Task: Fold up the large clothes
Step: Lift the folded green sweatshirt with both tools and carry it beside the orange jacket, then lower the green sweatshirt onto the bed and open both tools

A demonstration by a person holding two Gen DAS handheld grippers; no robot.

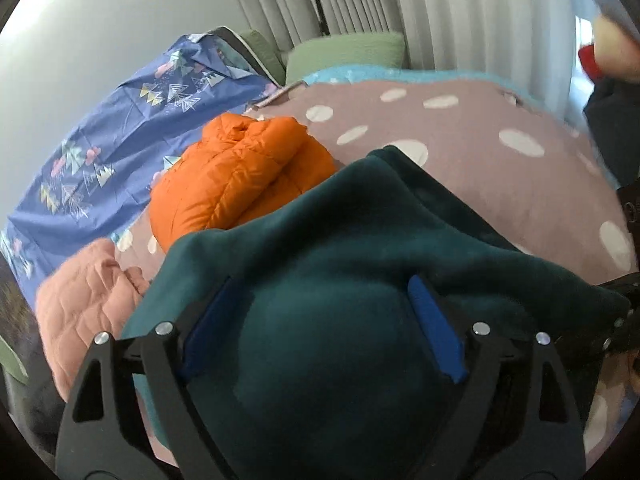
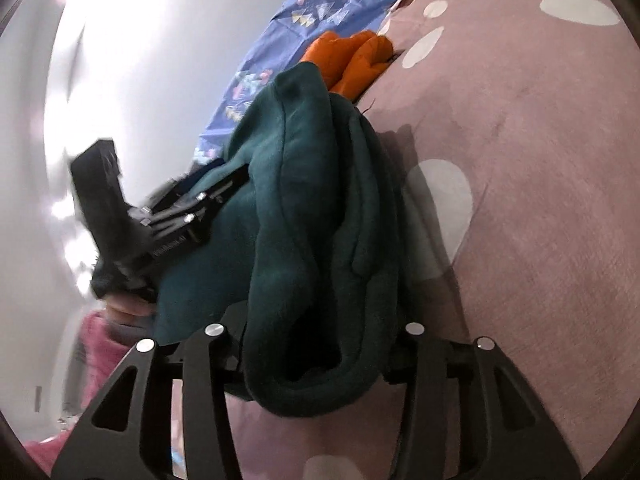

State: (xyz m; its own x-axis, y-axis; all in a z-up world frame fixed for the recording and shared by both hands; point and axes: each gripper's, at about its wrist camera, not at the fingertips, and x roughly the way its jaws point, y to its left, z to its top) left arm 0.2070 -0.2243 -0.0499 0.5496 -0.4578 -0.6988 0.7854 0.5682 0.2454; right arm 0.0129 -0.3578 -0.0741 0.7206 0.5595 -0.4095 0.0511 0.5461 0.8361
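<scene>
Dark teal fleece garment (image 1: 340,280), bunched and thick, fills the 6 o'clock half of the left wrist view and the centre of the right wrist view (image 2: 312,220); it rests on the mauve polka-dot bedspread (image 1: 480,152). Its full outline is hidden by folds and by both tools.

Left gripper (image 1: 320,328): 2 blue pads (image 1: 436,332) set wide apart, the fleece bulging between and over them. Whether the pads actually press the cloth cannot be told.

Right gripper (image 2: 312,360): its fingertips are buried under the fleece roll; only the black linkages show, set wide. Grip state cannot be told. The left tool appears there at 9 o'clock, blurred, against the garment's edge.

Orange puffer jacket (image 1: 240,176), at 10 o'clock, just beyond the fleece.
Pink quilted item (image 1: 84,304), at 8 o'clock, partly cut off by the fleece.
Blue patterned sheet (image 1: 120,132), at 9 to 11 o'clock.
Grey curtains (image 1: 440,8), at 12 o'clock.
Blurred shapes at 2 o'clock, unidentifiable.
</scene>
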